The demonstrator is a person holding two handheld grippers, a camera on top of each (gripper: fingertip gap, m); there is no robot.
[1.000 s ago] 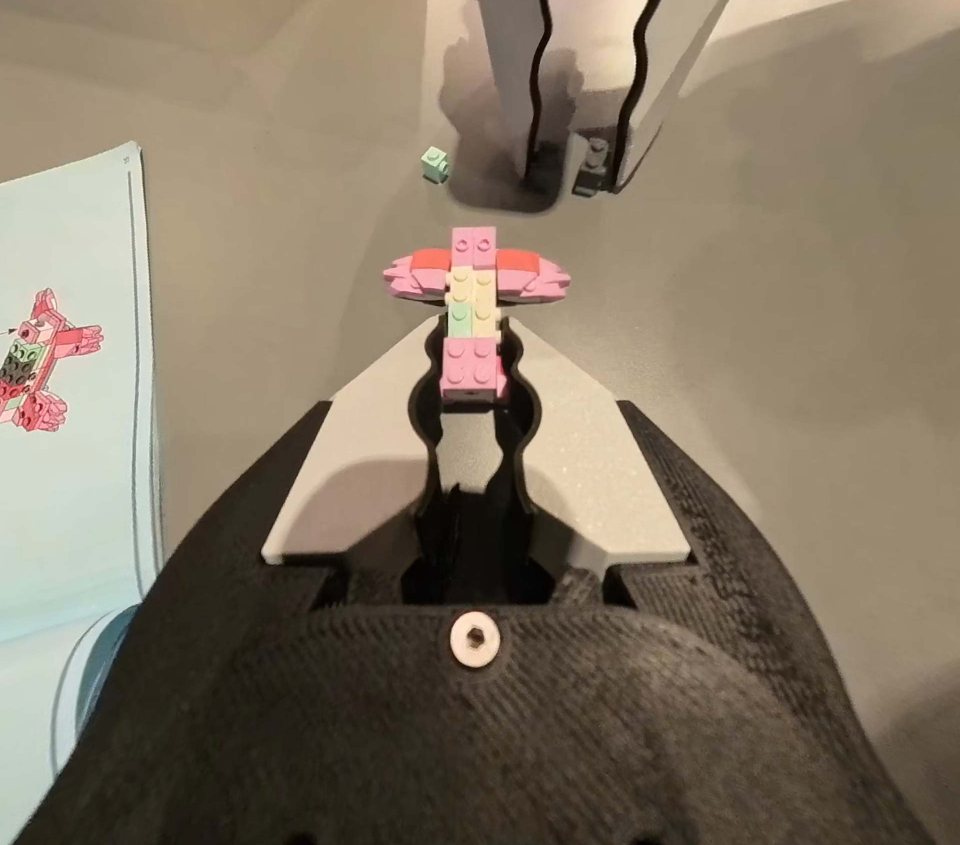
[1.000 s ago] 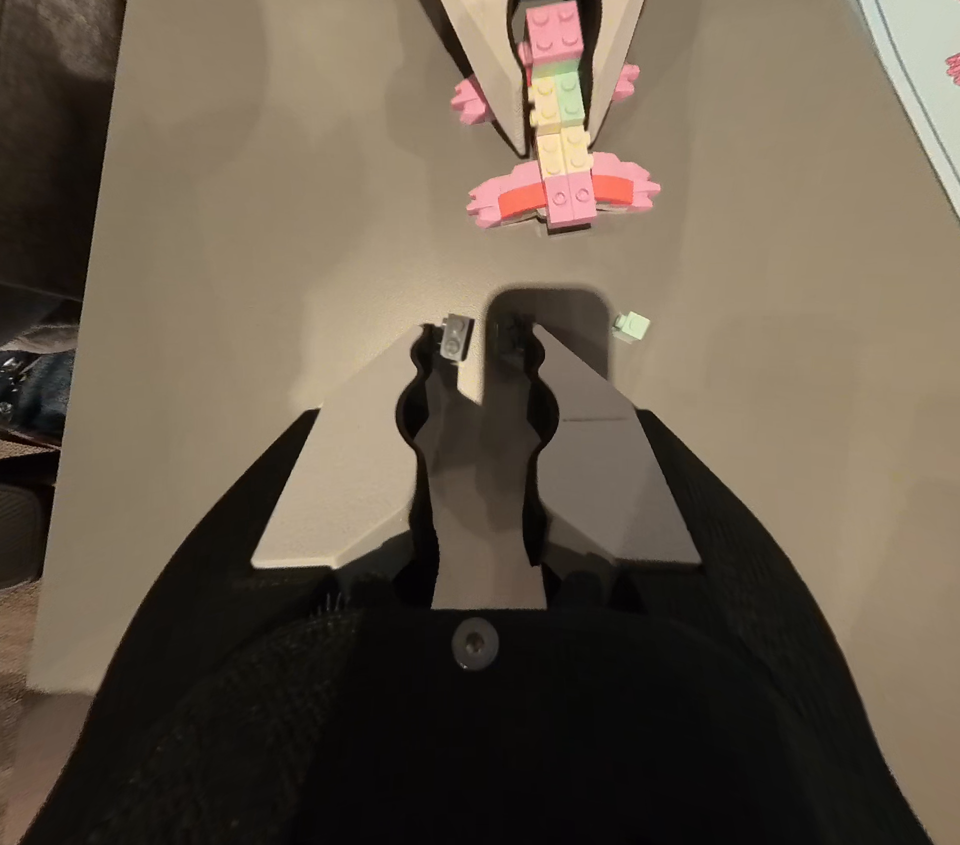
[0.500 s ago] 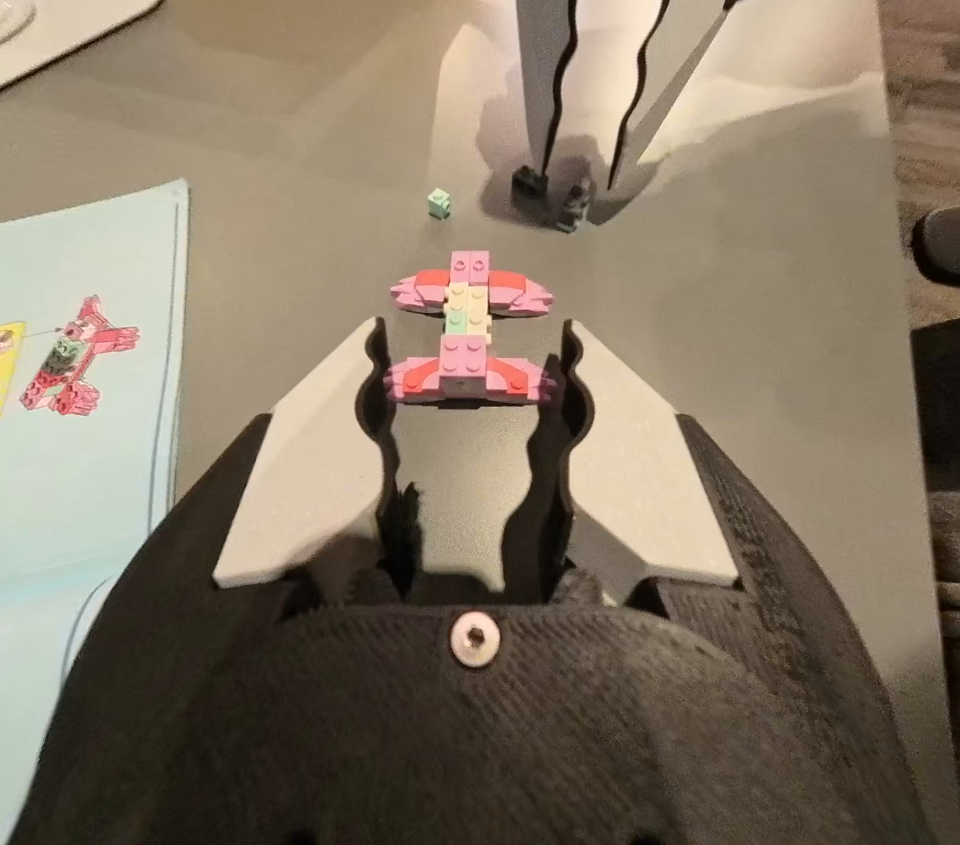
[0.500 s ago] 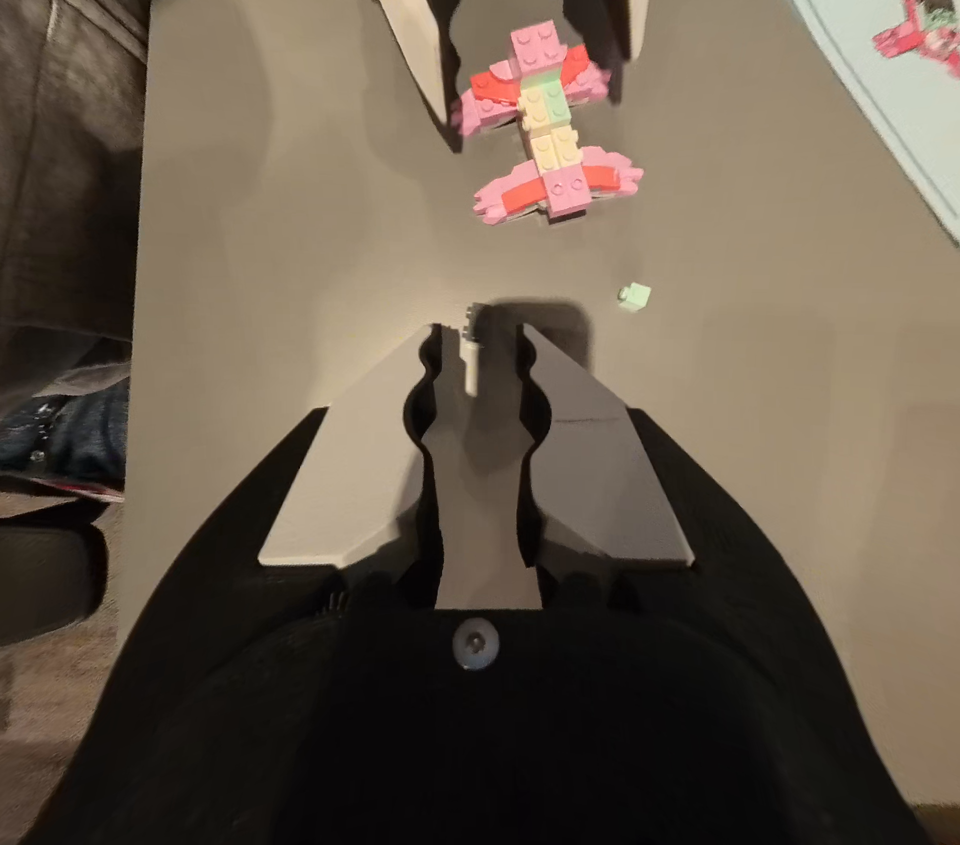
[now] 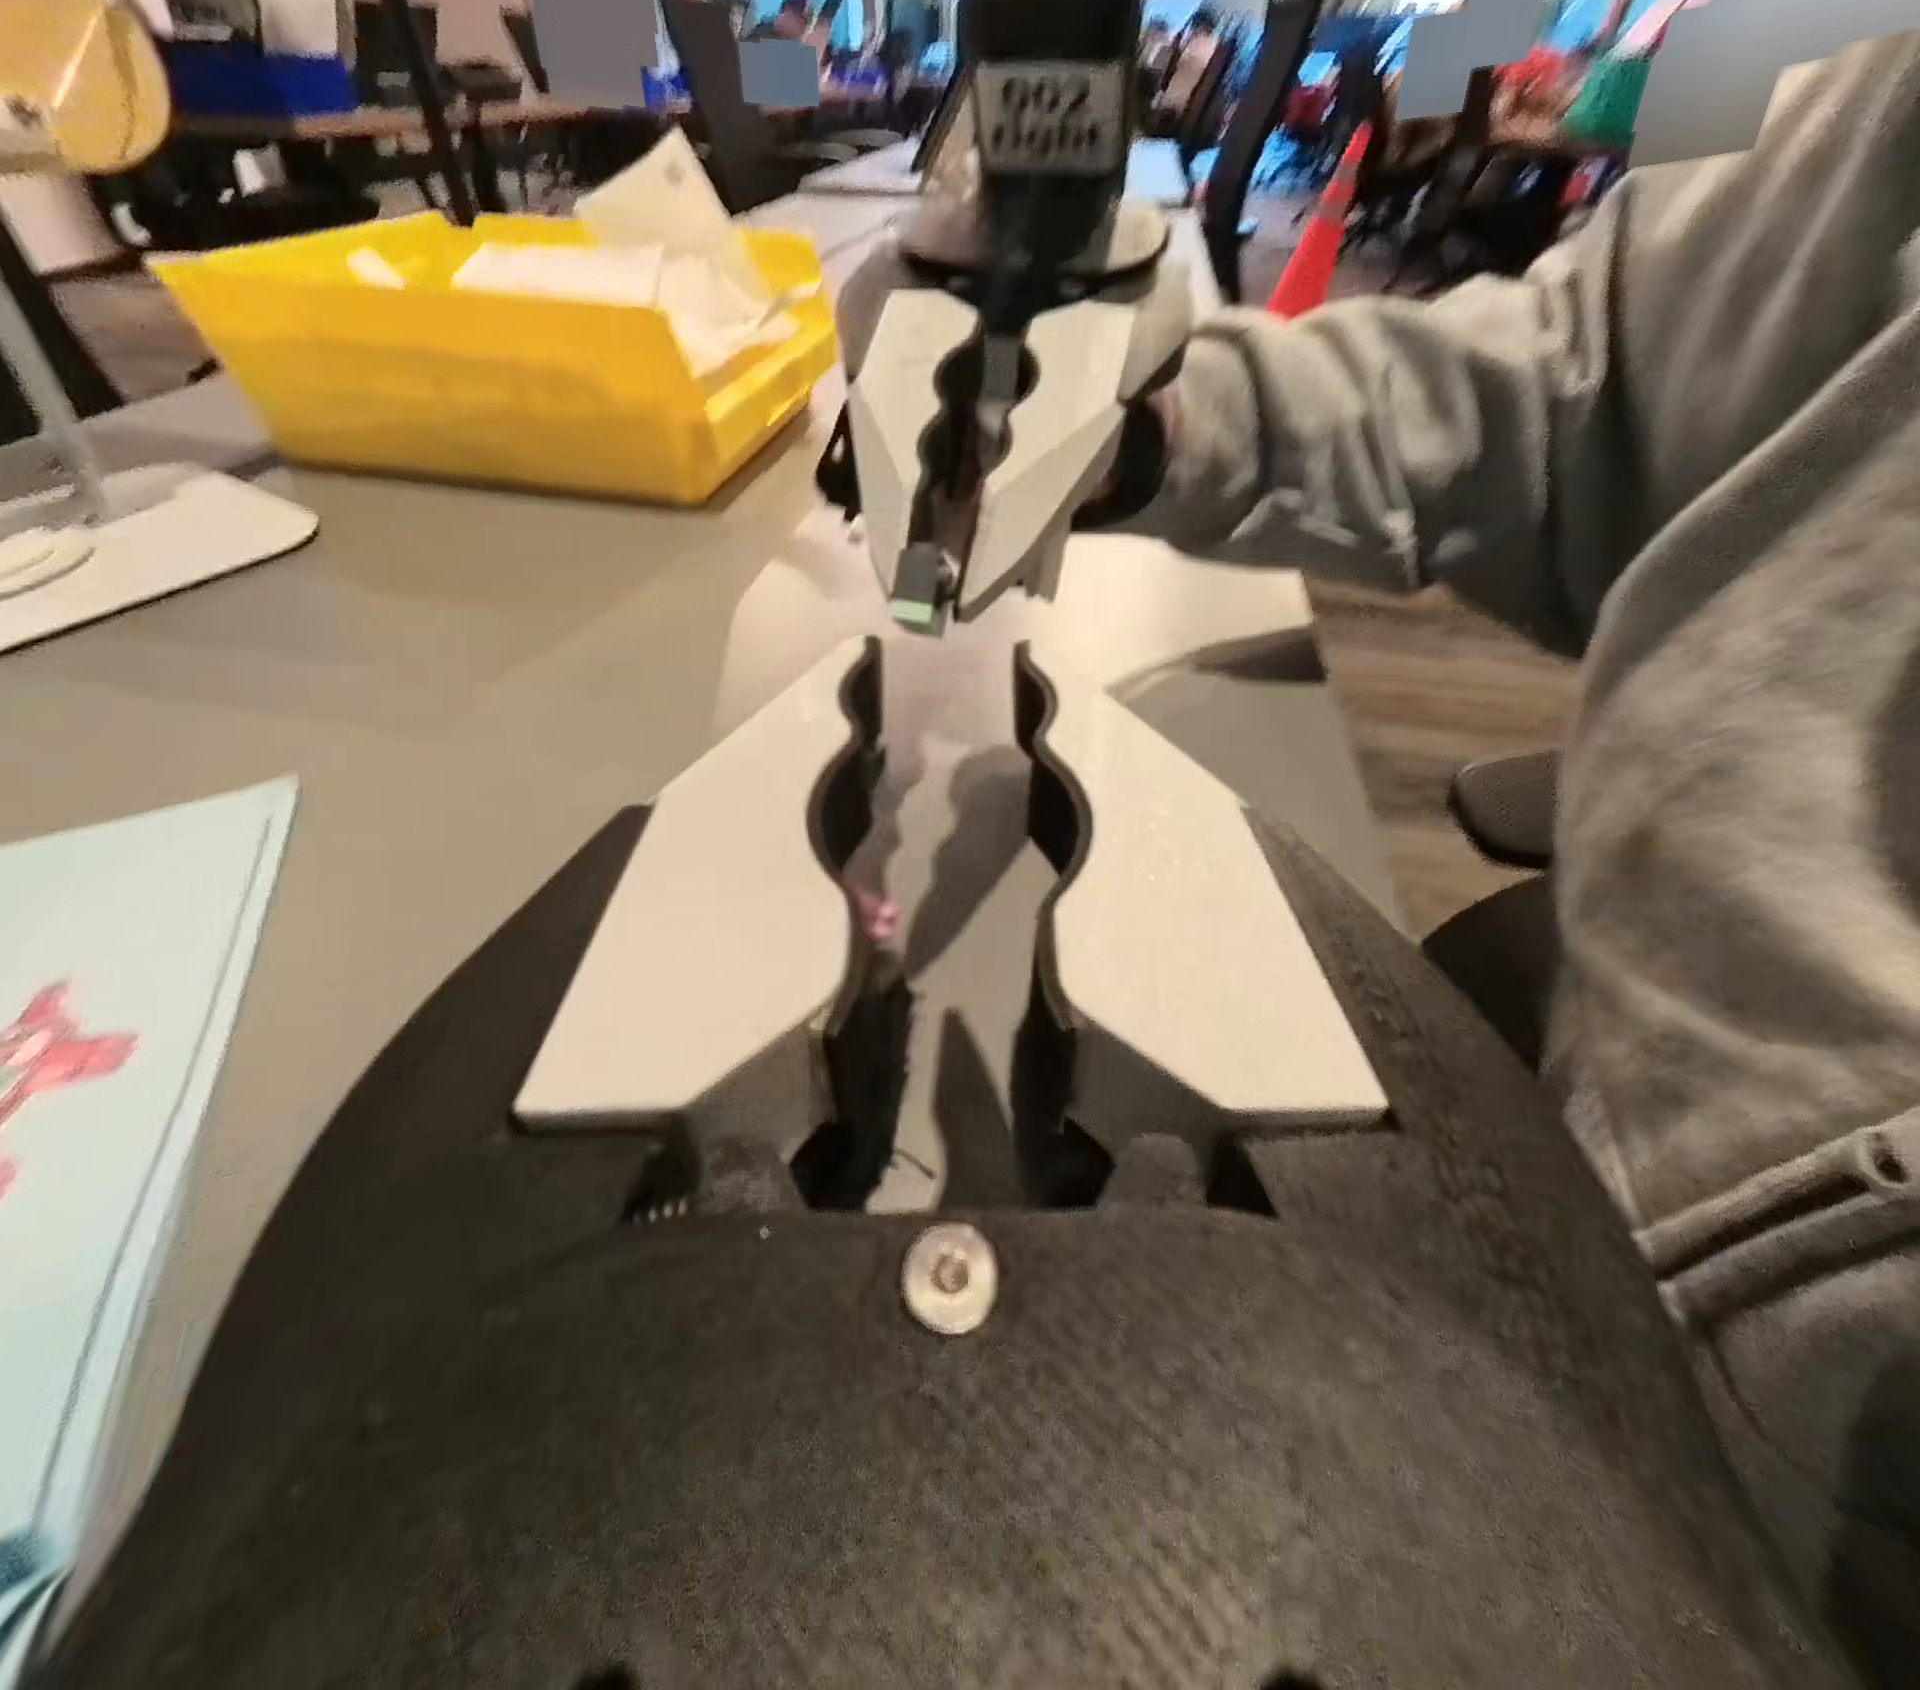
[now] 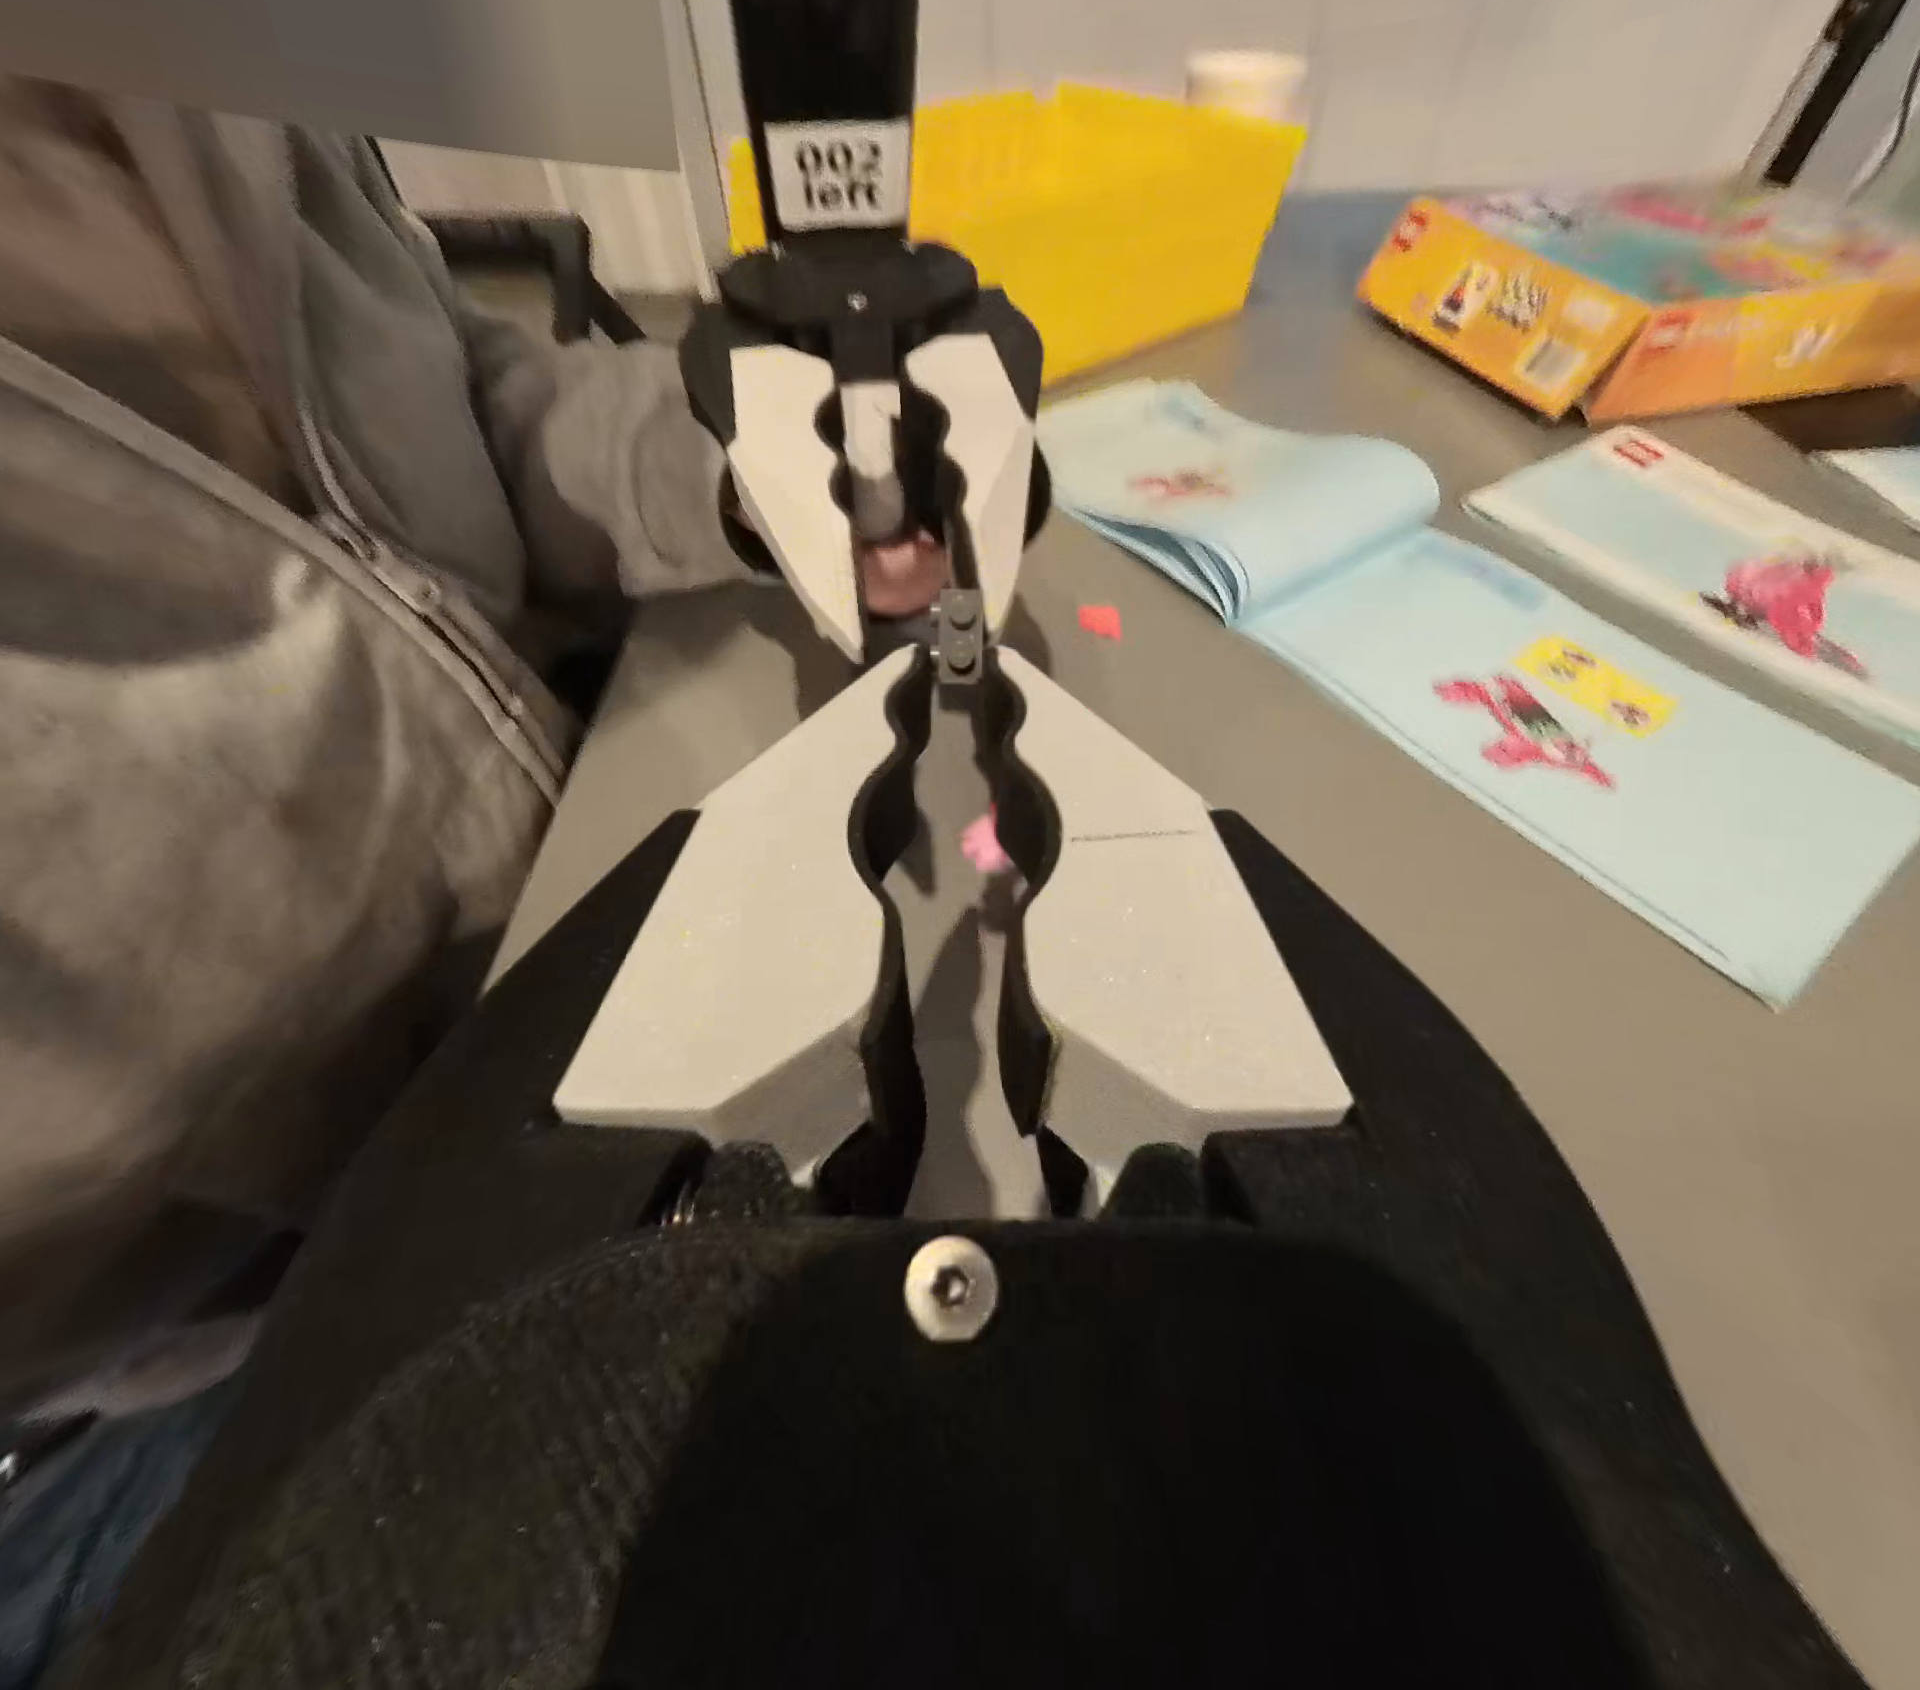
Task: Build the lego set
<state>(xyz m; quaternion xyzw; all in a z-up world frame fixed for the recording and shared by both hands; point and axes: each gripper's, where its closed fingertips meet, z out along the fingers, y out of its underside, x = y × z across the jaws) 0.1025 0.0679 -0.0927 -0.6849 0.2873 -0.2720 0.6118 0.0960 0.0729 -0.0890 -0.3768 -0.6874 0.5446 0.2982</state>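
Above the grey table [image 6: 1558, 1121], my right gripper [image 6: 961, 664] pinches a small dark grey studded plate [image 6: 958, 650] at its tips. My left gripper [image 5: 945, 653] faces it, parted and empty. I judge this the transfer or regrip step: the next move requires bringing the plate down onto the pink brick model [image 6: 985, 842]. That model lies below both grippers, mostly hidden behind the fingers. Motion blur obscures the open light blue instruction booklet [image 6: 1538, 705] near the table's right edge.
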